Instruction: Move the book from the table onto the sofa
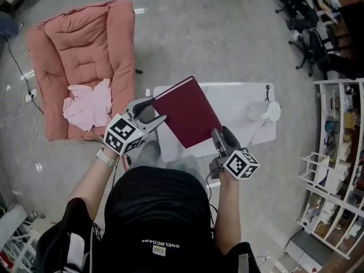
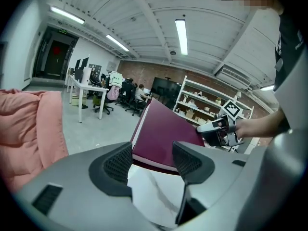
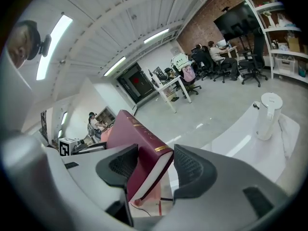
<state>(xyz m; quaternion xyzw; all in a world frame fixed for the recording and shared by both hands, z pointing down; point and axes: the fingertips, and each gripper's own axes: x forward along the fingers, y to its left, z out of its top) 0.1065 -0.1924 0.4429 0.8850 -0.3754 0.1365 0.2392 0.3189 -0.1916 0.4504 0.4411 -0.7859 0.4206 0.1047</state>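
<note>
A dark red book [image 1: 187,111] hangs tilted above the white table [image 1: 242,101]. My right gripper [image 1: 218,136] is shut on its near right corner; in the right gripper view the book [image 3: 137,146] sits pinched between the pads [image 3: 124,163]. My left gripper [image 1: 156,110] is open at the book's left corner. In the left gripper view the book's lower edge [image 2: 159,143] lies just beyond the wide-spread jaws of that gripper [image 2: 151,165]. The pink sofa [image 1: 79,50] stands to the left of the table, also at the left in the left gripper view [image 2: 29,129].
A pale pink cloth [image 1: 88,104] lies on the sofa seat. A white kettle [image 1: 267,111] with its cord stands on the table's right end [image 3: 267,115]. White shelves [image 1: 341,152] stand at the right and office chairs [image 1: 310,41] at the back right.
</note>
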